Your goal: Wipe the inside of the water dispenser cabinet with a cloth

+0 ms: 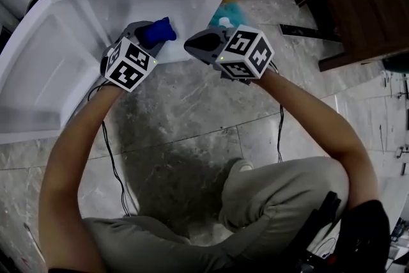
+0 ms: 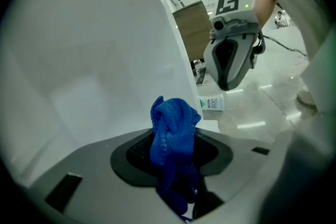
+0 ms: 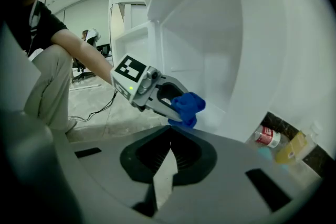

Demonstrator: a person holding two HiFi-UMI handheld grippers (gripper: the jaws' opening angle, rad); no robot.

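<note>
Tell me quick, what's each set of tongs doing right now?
Left tongs: shut on the cloth.
Right tongs: shut, empty.

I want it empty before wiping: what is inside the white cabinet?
Only bare white walls show inside the cabinet. The blue cloth, clamped in the left gripper, hangs at its opening. That gripper and cloth cover part of its floor.

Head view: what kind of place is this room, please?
Probably an office or workshop interior: a marbled tile floor, a white water dispenser cabinet standing on it, and dark wooden furniture nearby.
</note>
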